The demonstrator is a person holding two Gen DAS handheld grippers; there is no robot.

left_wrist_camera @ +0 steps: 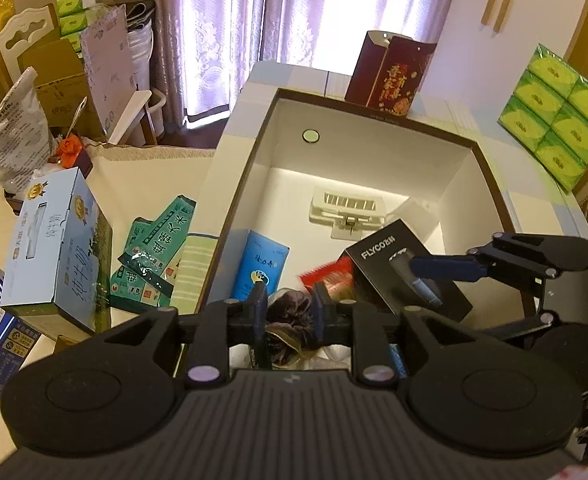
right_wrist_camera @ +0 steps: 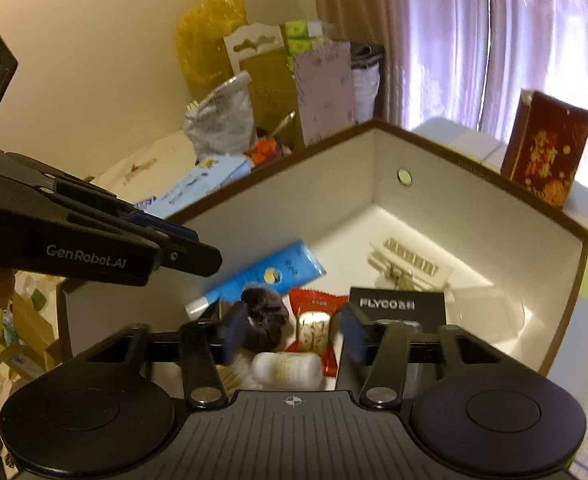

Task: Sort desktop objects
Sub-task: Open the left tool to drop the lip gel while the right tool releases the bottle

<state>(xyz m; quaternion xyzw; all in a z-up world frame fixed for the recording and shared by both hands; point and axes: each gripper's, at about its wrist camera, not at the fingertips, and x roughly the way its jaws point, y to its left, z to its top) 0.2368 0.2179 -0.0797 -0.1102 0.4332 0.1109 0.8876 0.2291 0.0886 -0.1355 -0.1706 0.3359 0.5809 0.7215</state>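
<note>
An open white box with a brown rim (left_wrist_camera: 373, 106) (right_wrist_camera: 294, 200) holds a blue tube (left_wrist_camera: 260, 268) (right_wrist_camera: 270, 272), a black FLYCO carton (left_wrist_camera: 397, 272) (right_wrist_camera: 397, 306), a red snack packet (left_wrist_camera: 329, 276) (right_wrist_camera: 311, 320), a white plastic clip (left_wrist_camera: 347, 208) and a small white bottle (right_wrist_camera: 288, 368). A dark purple scrunchie (right_wrist_camera: 264, 312) lies among them. My left gripper (left_wrist_camera: 290, 302) (right_wrist_camera: 198, 248) hovers over the box's near-left side, open by a narrow gap through which the scrunchie shows. My right gripper (right_wrist_camera: 292, 334) (left_wrist_camera: 433, 278) hangs open and empty above the carton.
Left of the box lie a pale blue milk carton case (left_wrist_camera: 58, 248) and green packets (left_wrist_camera: 154, 252). A dark red gift box (left_wrist_camera: 389, 72) stands behind it, green tissue packs (left_wrist_camera: 553, 116) to the right. Bags and cardboard crowd the far left corner.
</note>
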